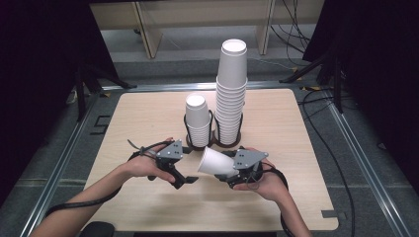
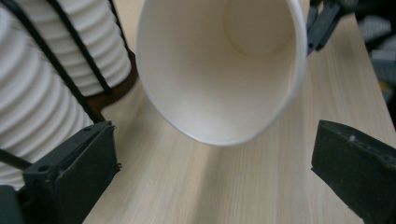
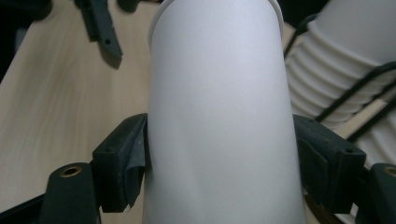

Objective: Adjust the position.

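Right gripper (image 1: 228,170) clamped on cup (image 1: 216,161); left gripper (image 1: 190,178) released. Keep squeeze light between pads, mouth clear of stacks (image 1: 230,98).

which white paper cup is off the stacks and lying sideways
The single white paper cup clamped in the right gripper, mouth toward the left gripper. The rest sit nested upright in the short stack and tall stack.

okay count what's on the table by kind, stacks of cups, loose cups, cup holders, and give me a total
Cup stacks: 2, the short stack and the tall stack
Loose cups: 1, the single cup in the right gripper
Wire holders: 2
Total: 5
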